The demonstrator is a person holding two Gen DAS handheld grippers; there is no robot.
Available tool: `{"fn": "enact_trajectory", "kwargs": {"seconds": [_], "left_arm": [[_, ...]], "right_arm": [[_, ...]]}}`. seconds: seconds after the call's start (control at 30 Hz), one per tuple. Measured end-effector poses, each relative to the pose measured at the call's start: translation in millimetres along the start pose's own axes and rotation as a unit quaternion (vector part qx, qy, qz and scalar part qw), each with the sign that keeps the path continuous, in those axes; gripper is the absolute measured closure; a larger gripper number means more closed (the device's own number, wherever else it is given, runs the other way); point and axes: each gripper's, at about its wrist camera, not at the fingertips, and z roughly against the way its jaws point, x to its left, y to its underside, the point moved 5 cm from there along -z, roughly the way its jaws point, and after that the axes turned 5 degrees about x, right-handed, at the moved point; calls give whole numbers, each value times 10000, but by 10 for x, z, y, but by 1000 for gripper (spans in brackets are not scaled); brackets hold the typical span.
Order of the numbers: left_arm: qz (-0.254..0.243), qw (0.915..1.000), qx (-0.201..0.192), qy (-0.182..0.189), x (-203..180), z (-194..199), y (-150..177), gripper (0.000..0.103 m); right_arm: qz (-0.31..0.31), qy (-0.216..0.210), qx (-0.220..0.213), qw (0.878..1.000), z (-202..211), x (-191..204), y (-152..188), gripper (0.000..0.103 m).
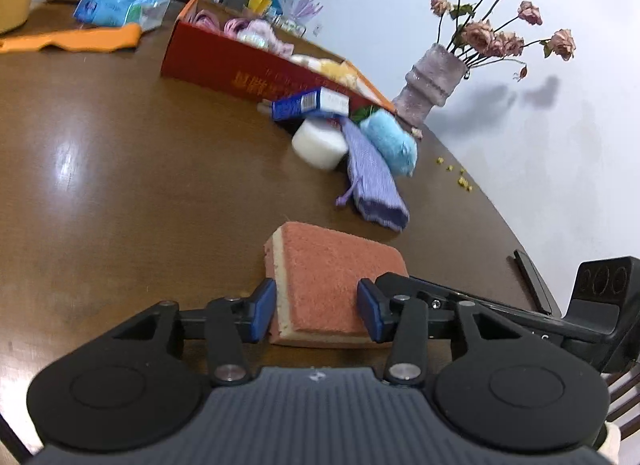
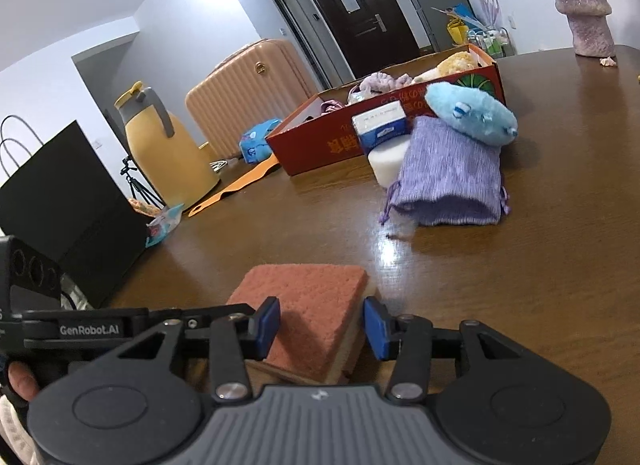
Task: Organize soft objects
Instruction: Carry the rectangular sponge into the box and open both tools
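The rectangular orange scouring sponge with a yellow foam base (image 1: 334, 281) lies flat on the brown wooden tabletop (image 1: 120, 185), bracketed at once by the left tool (image 1: 316, 315) and the right tool (image 2: 322, 327). Both are partly open, their pads beside the sponge but apparently not pressing; nothing is gripped. If both are closed together, the soft foam may be twisted or pulled between them, or the tools may collide

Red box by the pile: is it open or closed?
Open. The red box has no lid over it, and soft items show above its rim in both wrist views.
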Motion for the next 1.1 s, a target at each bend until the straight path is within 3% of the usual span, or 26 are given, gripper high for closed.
{"fn": "enact_trajectory", "kwargs": {"seconds": [0.2,0.43,0.57,0.83,1.0,1.1], "left_arm": [[-172,9991,-388,61,-27,57,-406,58],[-537,9958,-741,51,-50,6,-1355,58],[-513,9949,-872,56,120,-167,-1825,58],[-155,9971,-705,-221,615,-686,-2596,58],[-88,9964,-427,-727,921,-947,-2708,58],[-54,9960,-435,-780,1005,-1001,-2667,49]], "right_arm": [[291,-48,-410,9987,-30,115,-475,57],[656,-209,-1002,9926,-191,206,-1407,57],[784,-279,-1056,9909,-440,230,-1934,57],[535,-246,-688,9959,-1318,64,-2763,57],[288,-204,-14,9994,-1932,-98,-2799,57],[138,-166,328,9992,-2215,-195,-2704,55]]}}
